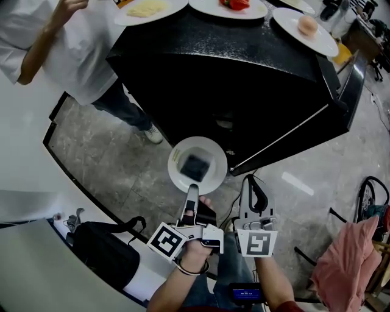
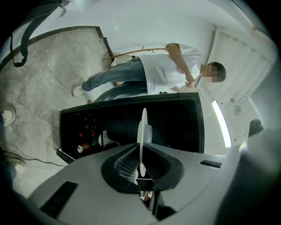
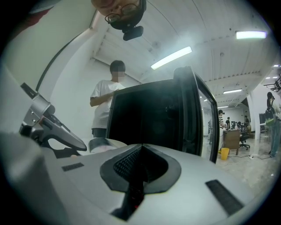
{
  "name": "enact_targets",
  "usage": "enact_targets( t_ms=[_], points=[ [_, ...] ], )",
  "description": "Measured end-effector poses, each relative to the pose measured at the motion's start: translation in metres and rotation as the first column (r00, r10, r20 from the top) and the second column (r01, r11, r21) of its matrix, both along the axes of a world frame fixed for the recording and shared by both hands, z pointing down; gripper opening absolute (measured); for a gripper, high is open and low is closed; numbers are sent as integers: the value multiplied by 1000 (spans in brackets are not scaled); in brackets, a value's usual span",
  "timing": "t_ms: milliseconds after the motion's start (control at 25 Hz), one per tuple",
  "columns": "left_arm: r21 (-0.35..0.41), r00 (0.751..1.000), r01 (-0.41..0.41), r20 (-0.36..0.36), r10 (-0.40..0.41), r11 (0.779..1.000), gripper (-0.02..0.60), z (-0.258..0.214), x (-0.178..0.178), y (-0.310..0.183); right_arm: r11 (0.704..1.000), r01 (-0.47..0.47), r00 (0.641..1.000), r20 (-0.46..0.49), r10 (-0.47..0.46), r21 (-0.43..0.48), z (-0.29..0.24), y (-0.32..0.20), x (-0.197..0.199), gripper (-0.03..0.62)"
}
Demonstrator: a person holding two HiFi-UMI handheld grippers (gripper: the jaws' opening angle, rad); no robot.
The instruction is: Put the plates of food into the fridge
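My left gripper (image 1: pixel 192 190) is shut on the near rim of a white plate (image 1: pixel 196 164) that carries a dark square piece of food. In the left gripper view the plate (image 2: pixel 142 132) stands edge-on between the ribbed pads. The black fridge (image 1: pixel 244 79) is just beyond the plate; its open inside (image 2: pixel 88 136) shows cans and red items. My right gripper (image 1: pixel 250 180) hangs beside the left one, shut with nothing in it (image 3: pixel 139 151). On the fridge top rest a plate of yellow food (image 1: pixel 149 8), a plate of red food (image 1: pixel 234 6) and a plate with a bun (image 1: pixel 308 27).
A person in a white shirt and jeans (image 1: pixel 73 49) stands at the fridge's left side. The fridge door (image 1: pixel 341 91) hangs open to the right. A black backpack (image 1: pixel 103 250) lies at my left, and pink cloth (image 1: pixel 350 262) hangs over a chair at right.
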State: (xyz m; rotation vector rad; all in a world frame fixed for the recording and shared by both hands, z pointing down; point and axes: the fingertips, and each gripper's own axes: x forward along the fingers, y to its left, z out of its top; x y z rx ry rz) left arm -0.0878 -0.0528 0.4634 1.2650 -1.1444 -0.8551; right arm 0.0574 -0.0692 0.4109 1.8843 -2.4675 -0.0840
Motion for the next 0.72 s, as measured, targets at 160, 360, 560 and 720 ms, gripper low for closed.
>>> enact_targets(
  t_ms=[160,360,560,720],
  points=[
    [-1,1000,-1,-12,1,1000,18,15,2,-6,1000,15,1000,10,-15,3,14,-2,-6,12],
    [3,1000,15,-24,-15,1000,20,37,0,-12,999,31,1000,0,-31,23,30,-6,-12,12],
    [3,1000,8,-14,-8,1000,20,50,1,-11,999,18,1000,1,-18,37,41,-7,-13,11],
    [-4,1000,7,-18,-7,1000,20,59,3,-16,999,1,1000,13,-1,35,49,-13,-9,12]
  ],
)
